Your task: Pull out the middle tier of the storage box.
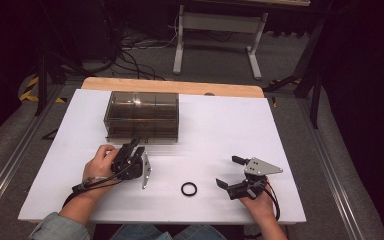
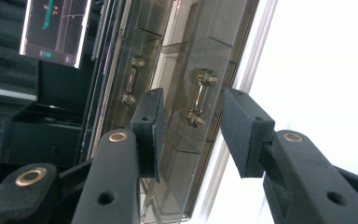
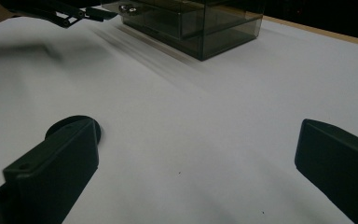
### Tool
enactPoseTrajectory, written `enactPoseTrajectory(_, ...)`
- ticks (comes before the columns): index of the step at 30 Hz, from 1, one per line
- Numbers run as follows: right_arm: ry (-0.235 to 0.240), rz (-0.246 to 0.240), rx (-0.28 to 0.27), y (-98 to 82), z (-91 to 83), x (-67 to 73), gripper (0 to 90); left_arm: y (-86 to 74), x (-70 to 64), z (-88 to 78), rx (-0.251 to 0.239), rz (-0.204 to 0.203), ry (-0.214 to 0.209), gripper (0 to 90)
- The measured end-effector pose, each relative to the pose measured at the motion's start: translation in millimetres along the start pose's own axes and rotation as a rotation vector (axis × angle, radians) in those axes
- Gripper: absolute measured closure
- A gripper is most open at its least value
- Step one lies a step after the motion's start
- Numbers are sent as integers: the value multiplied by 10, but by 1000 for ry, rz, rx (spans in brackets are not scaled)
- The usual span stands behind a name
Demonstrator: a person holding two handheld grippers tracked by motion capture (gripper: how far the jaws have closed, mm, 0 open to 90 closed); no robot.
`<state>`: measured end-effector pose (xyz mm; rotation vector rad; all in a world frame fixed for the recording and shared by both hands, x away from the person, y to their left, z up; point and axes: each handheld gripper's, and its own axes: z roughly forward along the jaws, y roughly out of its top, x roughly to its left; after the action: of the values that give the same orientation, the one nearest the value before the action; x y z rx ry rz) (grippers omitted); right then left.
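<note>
A smoked clear drawer box (image 1: 141, 116) stands at the back left of the white table (image 1: 220, 130). My left gripper (image 1: 135, 145) is at its front face, lying on its side. In the left gripper view the jaws (image 2: 192, 95) stand apart on either side of a metal drawer handle (image 2: 199, 98), with a gap to each pad; a second handle (image 2: 133, 79) sits further along. A black ring (image 1: 189, 189) lies flat near the front edge. My right gripper (image 1: 227, 171) rests open just right of it, nothing between its jaws (image 3: 198, 158). The ring (image 3: 65, 125) peeks from behind its left jaw.
The box (image 3: 200, 23) and the left gripper (image 3: 74, 14) appear far off in the right gripper view. A wooden table edge (image 1: 172, 86) runs behind the white sheet. Cables and a white stand (image 1: 217, 45) are on the floor beyond. A lit screen (image 2: 56, 28) glows behind the box.
</note>
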<state>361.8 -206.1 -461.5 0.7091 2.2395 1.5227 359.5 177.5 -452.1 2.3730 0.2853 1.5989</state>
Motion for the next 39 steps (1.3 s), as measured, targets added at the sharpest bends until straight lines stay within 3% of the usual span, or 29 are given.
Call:
enactPoseTrajectory(6,2,0,0,0,0,1,0,-50,113,-60,-71,-127,-70,524)
enactPoseTrajectory(8,1,0,0,0,1,2,0,-60,150,-75,-89,-139,-86,509)
enactPoseTrajectory(14,2,0,1,0,1,3,0,-92,234,-110,-152,-222,-148,452)
enactPoseTrajectory(19,3,0,1,0,1,3,0,-109,286,-124,-174,-278,-183,396)
enactPoseTrajectory(23,4,0,1,0,0,3,0,-139,347,-128,-198,-359,-244,363)
enactPoseTrajectory(25,5,1,1,0,0,4,0,-146,370,-127,-211,-371,-255,353)
enactPoseTrajectory(27,5,1,1,0,0,3,0,-178,425,-130,-240,-438,-295,329)
enactPoseTrajectory(28,5,1,1,0,1,4,0,-178,425,-130,-240,-438,-295,318)
enactPoseTrajectory(39,6,0,2,0,1,4,0,-302,591,-98,-322,-657,-440,233)
